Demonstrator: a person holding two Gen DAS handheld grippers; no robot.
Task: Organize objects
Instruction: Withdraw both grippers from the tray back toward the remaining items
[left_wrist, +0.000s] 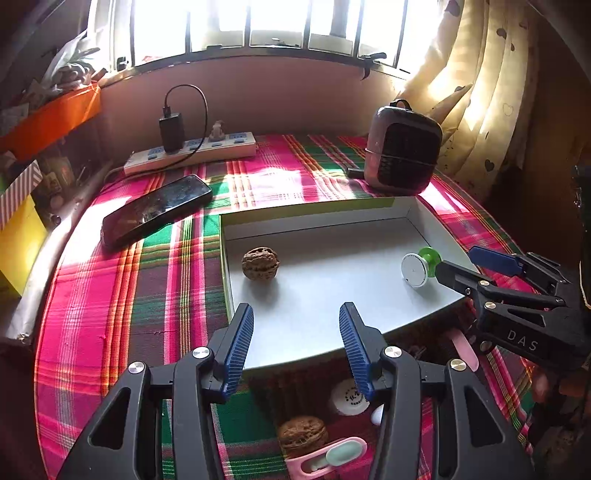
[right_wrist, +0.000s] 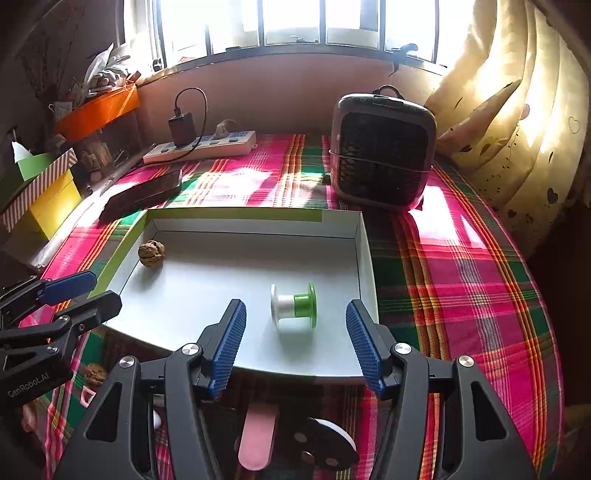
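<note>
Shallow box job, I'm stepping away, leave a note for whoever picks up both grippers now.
Left gripper: open, empty, at the box's near edge.
Right gripper: open, empty, just short of the spool.
Done: one walnut and the green-and-white spool lie in the shallow box.
Left: second walnut, pink clip, pink stick and white round cap, all on the cloth in front of the box.

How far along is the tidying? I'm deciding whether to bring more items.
Done: one walnut and the green-and-white spool lie in the white tray. In hand: nothing; the left hand-held gripper and right hand-held gripper are both open. Left: a second walnut, a pink clip, a white cap and a pink stick on the cloth.
</note>
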